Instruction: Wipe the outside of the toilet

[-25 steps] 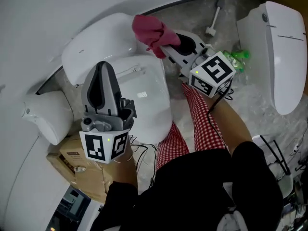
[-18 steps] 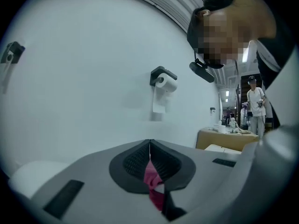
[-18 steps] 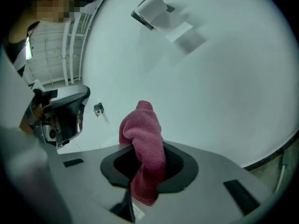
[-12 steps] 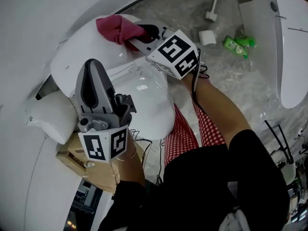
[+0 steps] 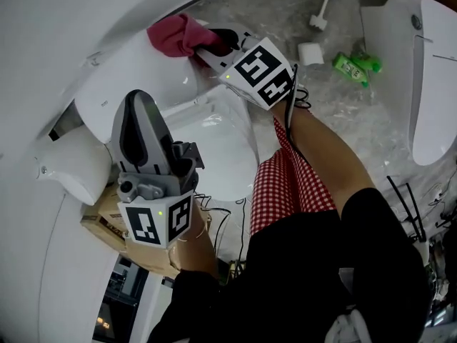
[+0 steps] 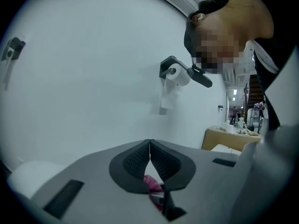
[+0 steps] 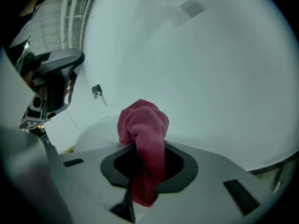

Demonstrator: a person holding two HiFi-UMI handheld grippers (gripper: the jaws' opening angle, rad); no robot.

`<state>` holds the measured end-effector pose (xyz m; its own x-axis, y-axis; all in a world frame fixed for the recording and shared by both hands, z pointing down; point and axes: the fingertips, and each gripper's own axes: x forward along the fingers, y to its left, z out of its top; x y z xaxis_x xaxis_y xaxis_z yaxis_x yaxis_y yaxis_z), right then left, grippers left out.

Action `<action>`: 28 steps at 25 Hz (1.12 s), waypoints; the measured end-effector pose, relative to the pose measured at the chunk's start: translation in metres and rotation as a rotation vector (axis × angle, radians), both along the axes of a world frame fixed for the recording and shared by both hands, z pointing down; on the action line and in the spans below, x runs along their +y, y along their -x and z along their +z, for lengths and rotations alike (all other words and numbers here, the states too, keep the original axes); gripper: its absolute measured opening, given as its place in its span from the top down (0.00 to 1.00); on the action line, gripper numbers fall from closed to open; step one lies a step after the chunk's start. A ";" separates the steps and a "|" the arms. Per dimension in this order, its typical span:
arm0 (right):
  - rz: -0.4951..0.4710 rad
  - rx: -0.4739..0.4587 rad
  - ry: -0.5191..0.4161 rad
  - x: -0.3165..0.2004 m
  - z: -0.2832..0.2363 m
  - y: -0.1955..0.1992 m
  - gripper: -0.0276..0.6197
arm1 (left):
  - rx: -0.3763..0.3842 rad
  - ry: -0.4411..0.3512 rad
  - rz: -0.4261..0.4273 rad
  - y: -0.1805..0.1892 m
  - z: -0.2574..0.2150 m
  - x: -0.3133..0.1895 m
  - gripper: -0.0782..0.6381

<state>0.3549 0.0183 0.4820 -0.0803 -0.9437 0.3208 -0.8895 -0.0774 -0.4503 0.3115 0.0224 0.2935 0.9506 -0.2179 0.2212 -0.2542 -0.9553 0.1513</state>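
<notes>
**Toilet tank meets the pink cloth**

Toilet (image 5: 218, 145) stands on the floor against the white wall, with its lid down and its tank (image 5: 136, 73) on the wall side. My right tool (image 5: 208, 47) is clamped on a pink cloth (image 5: 173, 36). In the right gripper view the cloth runs down between the two pads and bunches into a wad beyond them. In the head view that wad sits at the tank's top edge, on the side nearest the wall. I cannot tell whether it presses on the porcelain.

My left tool (image 5: 138, 113) hangs over the lid's left side with its tips pointing toward the wall. Its jaws are together with nothing between them, and the pads meet in a thin line in the left gripper view. That view looks at the wall, where a toilet-paper holder (image 6: 180, 73) hangs with a roll on it.

On the floor to the toilet's right lie a green bottle (image 5: 351, 64) and, near it, a small white thing (image 5: 308, 53). A second toilet (image 5: 428, 77) stands farther right across the floor, well apart from mine. A cardboard box (image 5: 107, 224) sits on the floor by the toilet's left side, below my left tool.
</notes>
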 end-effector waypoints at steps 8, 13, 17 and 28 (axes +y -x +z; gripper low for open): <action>0.053 -0.019 0.040 -0.001 0.017 -0.009 0.81 | 0.009 0.035 -0.050 0.007 0.004 -0.008 0.88; 0.055 -0.019 0.071 -0.003 0.029 -0.010 0.81 | 0.001 0.022 -0.023 -0.003 0.002 -0.010 0.88; 0.058 -0.010 0.117 -0.006 0.047 -0.011 0.82 | 0.007 0.029 0.016 -0.011 0.002 -0.010 0.88; 0.102 -0.017 0.202 -0.004 0.092 -0.014 0.84 | -0.025 0.034 0.025 0.000 0.015 -0.024 0.88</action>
